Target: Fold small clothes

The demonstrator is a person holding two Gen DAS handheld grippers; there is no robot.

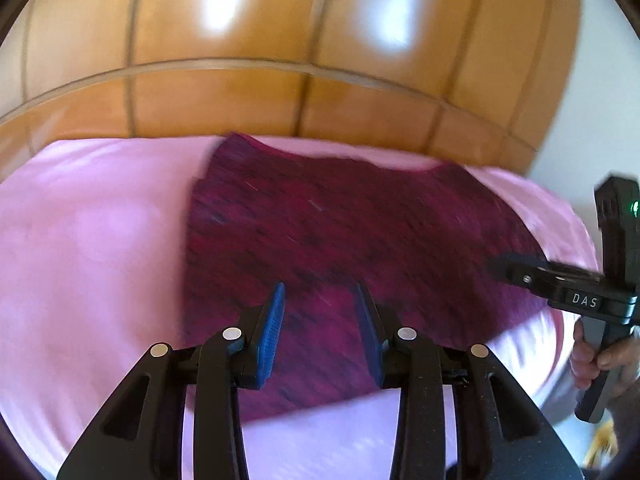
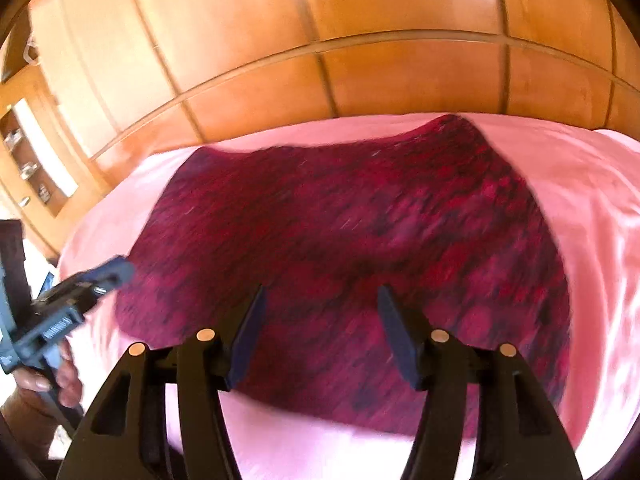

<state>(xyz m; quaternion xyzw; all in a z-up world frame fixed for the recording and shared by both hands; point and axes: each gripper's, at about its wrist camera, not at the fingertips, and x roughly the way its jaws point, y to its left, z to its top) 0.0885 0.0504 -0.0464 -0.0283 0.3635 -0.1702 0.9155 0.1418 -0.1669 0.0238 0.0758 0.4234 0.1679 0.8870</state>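
Observation:
A dark magenta knit garment (image 1: 340, 240) lies spread flat on a pink sheet (image 1: 92, 248); it also shows in the right wrist view (image 2: 340, 240). My left gripper (image 1: 320, 300) is open and empty, hovering over the garment's near edge. My right gripper (image 2: 320, 300) is open and empty, also above the garment's near part. The right gripper appears from the side in the left wrist view (image 1: 500, 268), over the garment's right edge. The left gripper appears in the right wrist view (image 2: 120, 270), at the garment's left edge. Both views are motion-blurred.
A glossy wooden panelled wall or headboard (image 1: 280, 60) stands right behind the pink sheet (image 2: 592, 200). Wooden shelves (image 2: 28, 160) are at the far left in the right wrist view. A white wall (image 1: 592, 100) is at the right.

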